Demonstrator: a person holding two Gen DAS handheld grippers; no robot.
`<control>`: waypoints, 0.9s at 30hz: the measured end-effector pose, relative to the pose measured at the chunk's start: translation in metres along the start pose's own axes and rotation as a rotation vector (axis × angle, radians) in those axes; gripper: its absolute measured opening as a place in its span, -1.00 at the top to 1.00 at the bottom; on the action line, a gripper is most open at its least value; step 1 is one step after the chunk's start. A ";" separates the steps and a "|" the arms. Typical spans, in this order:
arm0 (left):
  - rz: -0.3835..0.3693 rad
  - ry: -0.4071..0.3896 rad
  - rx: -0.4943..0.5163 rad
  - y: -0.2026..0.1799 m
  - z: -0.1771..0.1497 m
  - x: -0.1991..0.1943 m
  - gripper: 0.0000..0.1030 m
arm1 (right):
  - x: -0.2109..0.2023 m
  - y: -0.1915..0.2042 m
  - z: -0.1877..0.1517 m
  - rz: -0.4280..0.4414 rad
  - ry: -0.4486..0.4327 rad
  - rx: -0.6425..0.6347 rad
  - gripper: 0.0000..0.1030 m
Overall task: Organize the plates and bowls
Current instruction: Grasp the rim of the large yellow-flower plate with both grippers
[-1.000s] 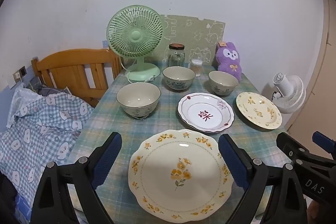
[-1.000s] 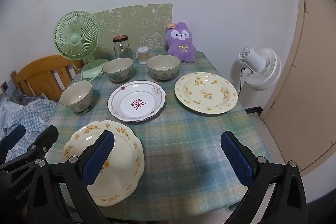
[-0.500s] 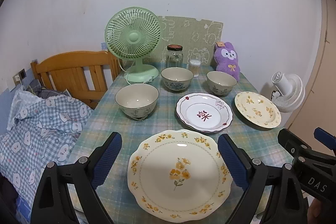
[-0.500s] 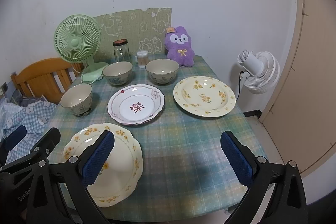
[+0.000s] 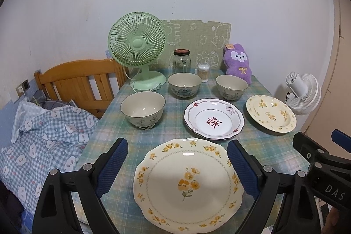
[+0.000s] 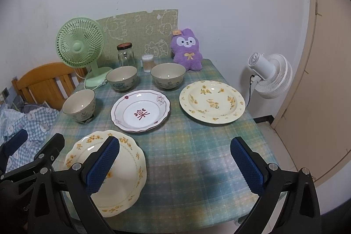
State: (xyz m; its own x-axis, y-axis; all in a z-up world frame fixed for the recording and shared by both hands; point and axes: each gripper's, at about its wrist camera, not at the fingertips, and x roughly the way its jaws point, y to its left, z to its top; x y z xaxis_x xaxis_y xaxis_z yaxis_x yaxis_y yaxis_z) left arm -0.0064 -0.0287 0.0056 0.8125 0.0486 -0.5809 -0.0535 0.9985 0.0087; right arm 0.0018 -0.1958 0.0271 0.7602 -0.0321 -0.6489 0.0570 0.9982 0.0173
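On the plaid table lie a large scalloped yellow-flowered plate (image 5: 188, 183) (image 6: 127, 170) at the front, a white plate with a red mark (image 5: 214, 118) (image 6: 140, 111) in the middle, and a round yellow-flowered plate (image 5: 271, 113) (image 6: 211, 101) at the right. Three beige bowls stand behind: left (image 5: 142, 109) (image 6: 79, 105), middle (image 5: 184, 84) (image 6: 122, 77), right (image 5: 231, 87) (image 6: 168, 75). My left gripper (image 5: 177, 168) is open above the scalloped plate, empty. My right gripper (image 6: 175, 165) is open over bare cloth to its right, empty.
A green desk fan (image 5: 138, 47), a glass jar (image 5: 181, 60), a cotton-swab tub (image 5: 203, 72) and a purple plush rabbit (image 5: 238, 63) line the table's back edge. A wooden headboard (image 5: 76, 78) and bedding (image 5: 41, 135) lie left. A white floor fan (image 6: 269, 76) stands right.
Both grippers have drawn slightly back and up, so the table looks a little farther away. No plate or bowl has moved.
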 end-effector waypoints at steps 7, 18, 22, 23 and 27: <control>-0.001 -0.003 0.005 -0.002 -0.001 0.000 -0.79 | 0.000 -0.003 -0.002 0.002 0.000 0.003 -0.97; -0.002 -0.003 0.007 -0.005 -0.002 0.000 -0.78 | -0.001 -0.006 -0.004 0.003 -0.003 0.007 -0.97; -0.003 -0.004 0.008 -0.007 -0.001 -0.001 -0.78 | -0.001 -0.007 -0.004 0.005 -0.004 0.007 -0.97; -0.002 -0.004 0.008 -0.007 -0.001 -0.001 -0.78 | -0.001 -0.008 -0.004 0.008 -0.005 0.007 -0.96; -0.002 -0.005 0.011 -0.008 -0.001 -0.001 -0.76 | -0.002 -0.007 -0.004 0.014 -0.006 0.002 -0.91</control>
State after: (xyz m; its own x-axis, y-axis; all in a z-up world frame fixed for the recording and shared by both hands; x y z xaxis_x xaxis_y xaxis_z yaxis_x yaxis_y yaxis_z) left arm -0.0076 -0.0370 0.0052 0.8153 0.0469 -0.5772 -0.0458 0.9988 0.0165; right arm -0.0029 -0.2028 0.0251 0.7649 -0.0184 -0.6439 0.0478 0.9985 0.0281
